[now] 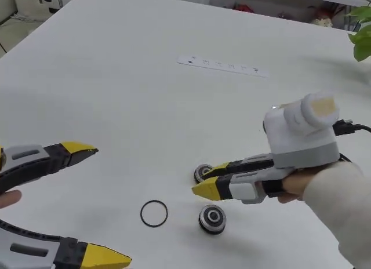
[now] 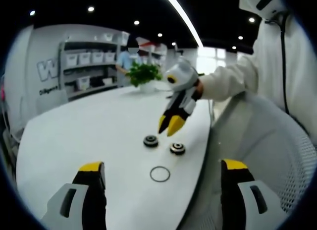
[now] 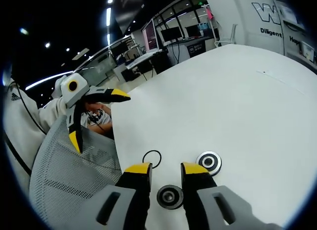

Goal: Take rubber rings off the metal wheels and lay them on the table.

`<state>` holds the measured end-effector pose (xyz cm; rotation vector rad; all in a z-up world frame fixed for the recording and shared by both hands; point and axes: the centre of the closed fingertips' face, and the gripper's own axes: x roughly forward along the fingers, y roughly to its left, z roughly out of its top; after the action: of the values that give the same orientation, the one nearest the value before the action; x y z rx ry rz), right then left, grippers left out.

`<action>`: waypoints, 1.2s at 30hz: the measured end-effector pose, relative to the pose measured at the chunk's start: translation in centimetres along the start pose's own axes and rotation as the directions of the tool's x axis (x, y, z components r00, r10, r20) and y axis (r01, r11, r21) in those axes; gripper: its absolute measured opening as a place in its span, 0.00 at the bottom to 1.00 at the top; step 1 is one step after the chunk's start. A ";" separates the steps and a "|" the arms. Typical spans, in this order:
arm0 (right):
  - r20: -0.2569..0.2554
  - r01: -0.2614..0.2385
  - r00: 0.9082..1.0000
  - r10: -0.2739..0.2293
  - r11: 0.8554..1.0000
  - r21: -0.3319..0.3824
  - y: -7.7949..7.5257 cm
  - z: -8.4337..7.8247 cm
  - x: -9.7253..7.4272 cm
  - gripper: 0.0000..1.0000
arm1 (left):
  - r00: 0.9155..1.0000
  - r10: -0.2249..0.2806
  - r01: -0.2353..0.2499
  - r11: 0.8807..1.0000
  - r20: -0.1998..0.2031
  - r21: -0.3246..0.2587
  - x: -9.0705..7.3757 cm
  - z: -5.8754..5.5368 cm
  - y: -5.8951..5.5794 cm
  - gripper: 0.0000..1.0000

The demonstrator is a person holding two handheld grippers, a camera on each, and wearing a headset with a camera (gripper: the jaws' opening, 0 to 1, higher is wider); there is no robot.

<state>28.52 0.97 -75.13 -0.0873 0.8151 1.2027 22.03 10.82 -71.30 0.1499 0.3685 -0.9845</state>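
Observation:
A loose black rubber ring [image 1: 154, 213] lies flat on the white table [image 1: 116, 77]. To its right stands a metal wheel [image 1: 212, 218] with a black rim. A second wheel [image 1: 201, 173] is partly hidden behind my right gripper [image 1: 204, 181], which hovers just over the two wheels, jaws slightly apart and holding nothing. In the right gripper view, the near wheel [image 3: 169, 197] shows in the gap between the jaws, the other wheel [image 3: 208, 162] to the right, the ring [image 3: 151, 158] beyond. My left gripper [image 1: 101, 203] is wide open at the lower left, pointing at the ring [image 2: 160, 174].
A white power strip [image 1: 223, 65] lies flat farther back on the table. A green plant [image 1: 362, 37] stands at the far right corner. A grey mesh chair [image 2: 257, 141] sits by the table's near edge. Shelves [image 2: 94, 61] line the far wall.

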 end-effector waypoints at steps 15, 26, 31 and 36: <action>0.047 0.038 0.998 -0.039 0.999 0.033 -1.5 -1.5 -4.2 0.21 | 1.000 -0.019 0.019 0.999 -0.001 0.029 0.2 1.4 0.1 0.96; 0.051 0.022 0.998 -0.025 0.998 0.054 -0.9 -3.2 -4.0 0.23 | 1.000 -0.015 0.014 0.999 0.021 0.030 0.3 3.2 0.8 0.90; 0.056 -0.002 0.998 0.001 1.000 0.022 -0.4 -3.7 -3.4 0.26 | 0.997 -0.056 0.054 0.997 0.046 0.048 0.9 4.6 0.3 0.86; 0.049 -0.022 0.999 0.022 1.000 -0.013 -0.1 -4.1 -3.0 0.28 | 0.996 -0.075 0.071 0.994 0.052 0.085 1.9 5.7 0.2 0.85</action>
<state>26.15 -3.31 -76.29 -0.0586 0.7678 1.2262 24.54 7.79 -66.71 0.1856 0.2844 -1.0748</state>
